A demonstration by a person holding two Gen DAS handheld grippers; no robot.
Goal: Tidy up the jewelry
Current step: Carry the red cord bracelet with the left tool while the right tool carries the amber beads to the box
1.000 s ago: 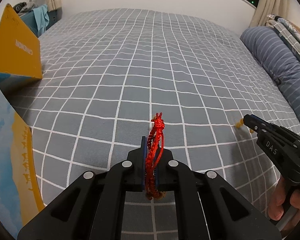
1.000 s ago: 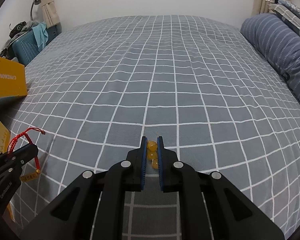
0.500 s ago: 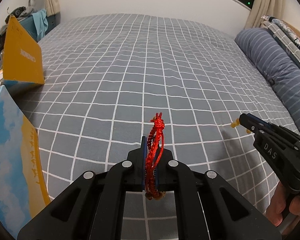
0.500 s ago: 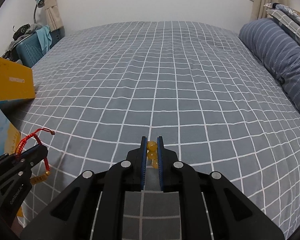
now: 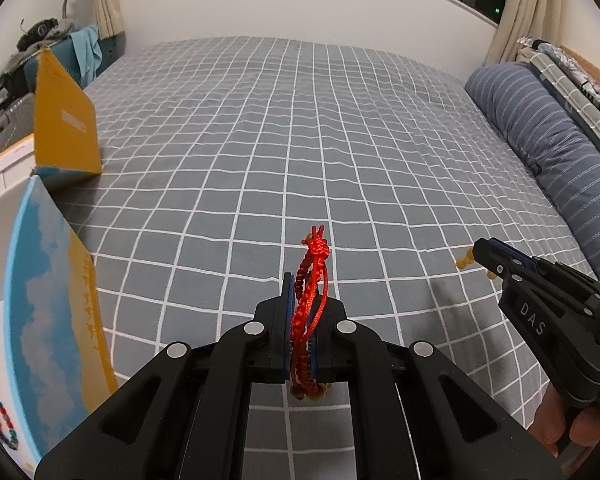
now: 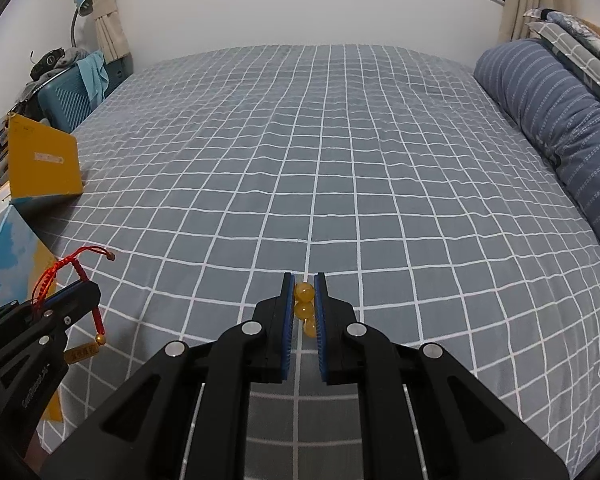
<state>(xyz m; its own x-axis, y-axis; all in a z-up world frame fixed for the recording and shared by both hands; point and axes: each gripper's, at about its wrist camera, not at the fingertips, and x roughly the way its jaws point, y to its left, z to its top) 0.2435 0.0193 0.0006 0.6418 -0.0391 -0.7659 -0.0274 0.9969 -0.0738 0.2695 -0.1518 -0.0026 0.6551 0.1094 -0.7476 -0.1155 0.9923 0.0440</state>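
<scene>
Above the checked bed, the left claw pinches a red cord bracelet while the right claw clamps amber beads; both grips should hold firm until over the open box at left.

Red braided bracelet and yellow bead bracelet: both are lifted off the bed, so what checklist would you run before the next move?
1. Left gripper jaws shut on the red braided bracelet: ok.
2. Right gripper jaws shut on the yellow bead bracelet: ok.
3. Both pieces clear of the checked bedspread: ok.
4. Open box in reach at left: ok.
5. Free space inside the box: cannot tell.
</scene>
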